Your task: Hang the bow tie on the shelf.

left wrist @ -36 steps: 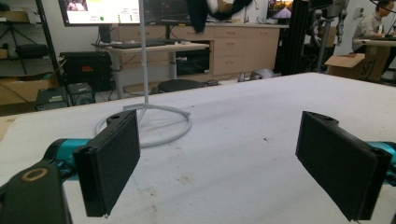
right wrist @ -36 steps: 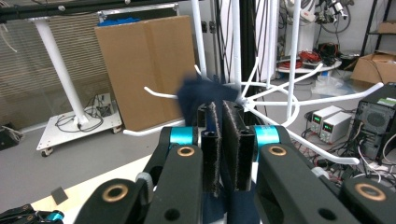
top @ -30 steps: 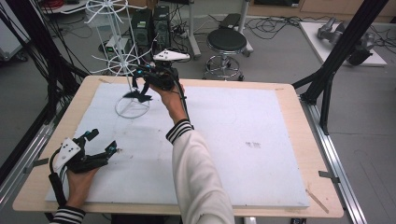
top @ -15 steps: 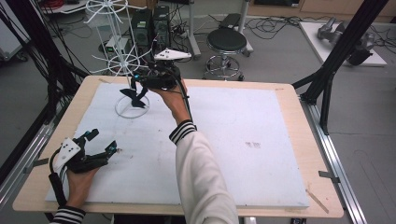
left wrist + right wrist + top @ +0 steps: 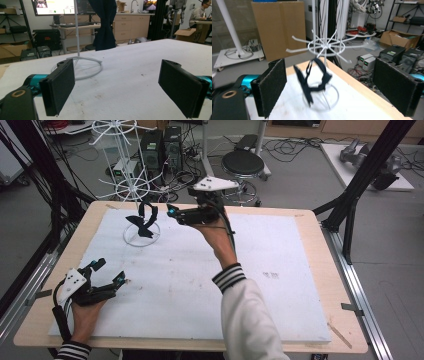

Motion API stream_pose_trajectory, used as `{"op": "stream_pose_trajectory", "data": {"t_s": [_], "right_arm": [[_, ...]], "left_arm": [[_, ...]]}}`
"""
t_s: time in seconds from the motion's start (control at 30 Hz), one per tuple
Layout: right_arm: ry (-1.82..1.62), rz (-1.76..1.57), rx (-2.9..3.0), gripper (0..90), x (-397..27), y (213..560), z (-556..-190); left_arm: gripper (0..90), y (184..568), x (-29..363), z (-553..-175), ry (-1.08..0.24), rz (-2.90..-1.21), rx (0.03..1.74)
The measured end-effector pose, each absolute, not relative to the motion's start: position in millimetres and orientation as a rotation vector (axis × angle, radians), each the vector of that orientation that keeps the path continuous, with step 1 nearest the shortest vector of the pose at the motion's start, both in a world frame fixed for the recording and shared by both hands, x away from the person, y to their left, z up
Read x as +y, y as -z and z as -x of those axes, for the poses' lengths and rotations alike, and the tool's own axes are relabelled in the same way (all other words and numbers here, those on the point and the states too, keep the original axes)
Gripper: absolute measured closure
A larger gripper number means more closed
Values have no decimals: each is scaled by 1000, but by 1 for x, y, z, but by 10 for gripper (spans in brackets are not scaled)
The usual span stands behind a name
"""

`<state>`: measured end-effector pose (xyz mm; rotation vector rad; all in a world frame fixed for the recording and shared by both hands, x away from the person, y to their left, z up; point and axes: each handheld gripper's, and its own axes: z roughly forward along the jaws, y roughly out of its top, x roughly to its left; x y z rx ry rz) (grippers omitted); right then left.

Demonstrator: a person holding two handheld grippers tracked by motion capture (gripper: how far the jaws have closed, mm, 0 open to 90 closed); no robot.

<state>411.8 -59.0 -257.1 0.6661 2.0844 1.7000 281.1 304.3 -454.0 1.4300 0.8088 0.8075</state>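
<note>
Hanging from the white wire rack (image 5: pixel 135 195) at the surface's (image 5: pixel 300 285) eleven o'clock, the dark strap (image 5: pixel 144 219) is left free; the right hand-held gripper (image 5: pixel 172 213), just opened, is held empty at its three o'clock. The left hand-held gripper (image 5: pixel 110 272) is seen open and empty at seven o'clock.

A wooden table (image 5: pixel 310 227) carries a white board (image 5: pixel 280 310) bearing a wire rack (image 5: pixel 131 187).

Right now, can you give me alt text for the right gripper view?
The right gripper has its two black jaws wide apart with nothing between them. Beyond them a dark strap hangs from a white wire rack standing on the white table, with boxes and equipment behind.
</note>
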Motion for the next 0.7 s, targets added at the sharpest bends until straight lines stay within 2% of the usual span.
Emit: {"op": "stream_pose_trajectory", "data": {"t_s": [0.33,0.7], "right_arm": [[-1619,-659,2010,115,-140,271,-344],[-1651,-713,1863,115,-228,311,-284]], "left_arm": [[141,453,304,-282,-807,-1446,818],[141,453,303,-282,-814,-1448,817]]}}
